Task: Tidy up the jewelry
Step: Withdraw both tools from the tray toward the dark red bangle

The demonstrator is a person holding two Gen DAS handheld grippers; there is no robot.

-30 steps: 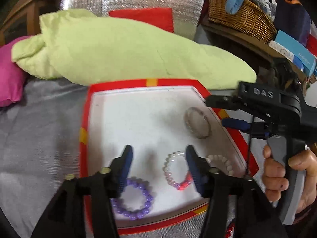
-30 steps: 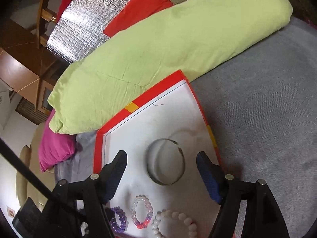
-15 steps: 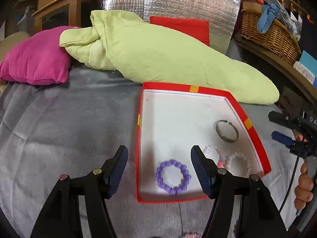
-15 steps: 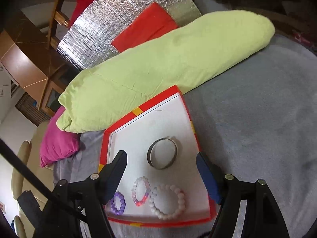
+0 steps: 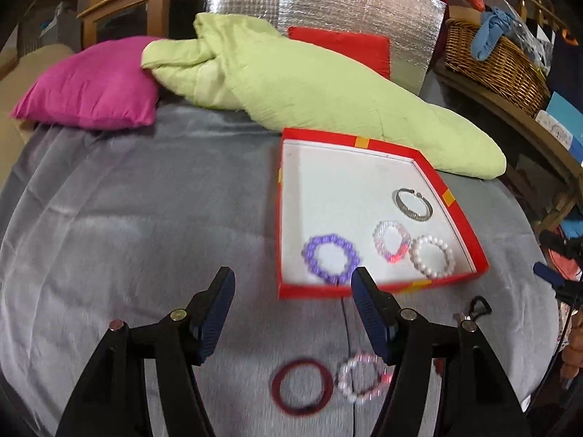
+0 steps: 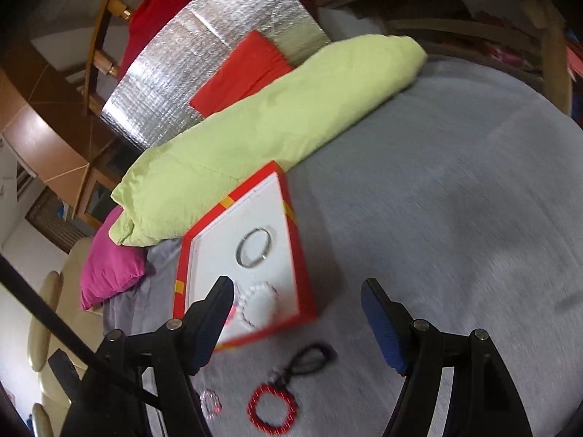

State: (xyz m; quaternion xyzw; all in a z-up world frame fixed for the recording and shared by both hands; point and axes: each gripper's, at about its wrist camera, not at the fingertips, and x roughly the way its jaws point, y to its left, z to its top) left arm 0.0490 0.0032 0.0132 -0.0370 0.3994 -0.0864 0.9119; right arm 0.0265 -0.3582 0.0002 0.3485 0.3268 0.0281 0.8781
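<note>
A grey blanket (image 5: 127, 218) is covering the bed, with a lime-green duvet (image 5: 328, 87), a magenta pillow (image 5: 91, 83) and a silver foil panel (image 5: 328, 7) lying behind it, and a wicker basket (image 5: 495, 62) sitting on a shelf to the right.

The red tray (image 5: 382, 289) is resting on the blanket and is holding four pieces: a purple bead bracelet (image 5: 331, 258), a pink-and-clear one (image 5: 391, 240), a white pearl bracelet (image 5: 431, 256) and a silver bangle (image 5: 413, 200). Outside it, nearer the person, a dark red bangle (image 5: 302, 386) and a pink bead bracelet (image 5: 364, 377) are lying side by side, and a red bead bracelet (image 6: 273, 408) and a black clasp cord (image 6: 309, 357) are waiting near the tray's front edge.

The left gripper (image 5: 291, 291) and the right gripper (image 6: 297, 309) are both hovering with jaws apart and empty.

Likely trouble: the soft blanket is giving under thin rings, so a jaw could press one into the pile or snag fabric; the light tray could also tip or slide if its edge is nudged. Motion blur is hinting at haste.

No readable writing is showing.
</note>
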